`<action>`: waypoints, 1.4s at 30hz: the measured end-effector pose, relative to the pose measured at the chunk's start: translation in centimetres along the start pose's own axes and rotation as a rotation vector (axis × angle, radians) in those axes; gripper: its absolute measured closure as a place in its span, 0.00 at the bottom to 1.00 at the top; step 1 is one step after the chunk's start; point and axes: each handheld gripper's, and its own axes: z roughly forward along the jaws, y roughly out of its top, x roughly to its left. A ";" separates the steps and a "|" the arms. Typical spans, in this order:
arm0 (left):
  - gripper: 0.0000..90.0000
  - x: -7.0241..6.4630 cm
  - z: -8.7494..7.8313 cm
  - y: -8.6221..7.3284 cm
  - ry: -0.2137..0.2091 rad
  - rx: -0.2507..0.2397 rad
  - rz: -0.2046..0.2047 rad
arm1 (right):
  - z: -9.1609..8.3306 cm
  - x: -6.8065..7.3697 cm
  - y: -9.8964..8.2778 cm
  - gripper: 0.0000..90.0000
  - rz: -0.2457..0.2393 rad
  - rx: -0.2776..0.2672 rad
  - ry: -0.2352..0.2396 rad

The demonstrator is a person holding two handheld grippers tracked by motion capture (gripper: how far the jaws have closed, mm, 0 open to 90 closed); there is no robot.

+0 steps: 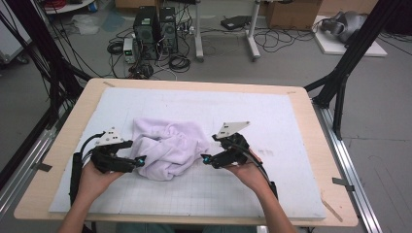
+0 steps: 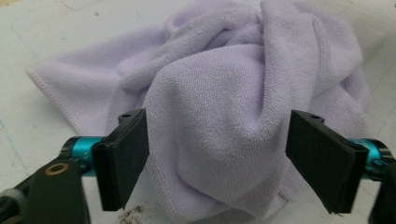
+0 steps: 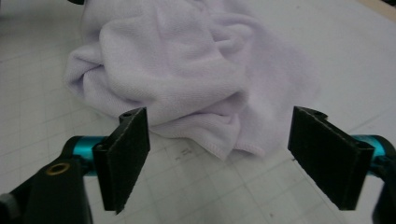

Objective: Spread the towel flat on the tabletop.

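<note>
Towel crumpled mid-mat (mat on table); left gripper at its left, right gripper right.

- Crumpled lavender towel heaps mid-mat, blocking direct passage between both grippers.
- White mat bare from 12 to 3 o'clock of towel.

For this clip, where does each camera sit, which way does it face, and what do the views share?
High view: above the person's side, looking forward and down on the table; forearms, left gripper and right gripper show.
Left gripper view: rides the left gripper, open jaws framing the lilac towel.
Right gripper view: rides the right gripper, open jaws short of the towel.
Shared: the crumpled towel on the white gridded mat.
</note>
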 end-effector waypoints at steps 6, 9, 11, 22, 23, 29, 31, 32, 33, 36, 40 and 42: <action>0.51 -0.2 1.8 0.0 -0.034 0.040 0.045 | 3.0 -0.1 0.0 0.41 0.005 0.018 0.061; 0.64 -0.1 3.0 -0.3 -0.053 0.074 0.044 | 4.4 0.3 -0.2 0.45 0.006 0.043 0.092; 0.72 -0.1 3.3 -0.5 -0.052 0.076 0.040 | 5.3 0.5 -0.4 0.49 -0.001 0.061 0.095; 0.85 -0.3 3.1 -0.8 -0.074 0.050 0.021 | 5.8 0.8 -0.5 0.89 -0.059 0.086 0.100; 0.85 -0.5 2.8 -0.7 -0.083 0.040 0.022 | 5.8 0.8 -0.5 0.89 -0.059 0.086 0.100; 0.85 -2.4 0.0 0.3 -0.148 -0.028 0.048 | -0.3 0.6 -0.7 0.89 -0.077 -0.001 0.081; 0.85 -3.7 -0.6 0.5 -0.173 -0.039 0.072 | -2.2 0.9 -0.7 0.89 -0.094 0.006 0.073; 0.85 -4.4 -0.8 0.5 -0.179 -0.040 0.084 | -3.1 1.1 -0.7 0.89 -0.103 0.010 0.072; 0.85 -4.4 -0.8 0.5 -0.179 -0.040 0.084 | -3.9 1.5 -0.8 0.89 -0.111 0.014 0.077; 0.85 -6.0 -1.3 0.3 -0.205 -0.037 0.112 | -5.8 2.8 -1.2 0.89 -0.127 0.015 0.095; 0.84 -7.5 -1.7 -0.8 -0.226 -0.013 0.130 | -6.5 4.6 -3.1 0.89 -0.125 0.039 0.139; 0.79 -7.9 -1.6 -1.3 -0.226 0.011 0.143 | -6.2 4.9 -3.7 0.89 -0.121 0.048 0.150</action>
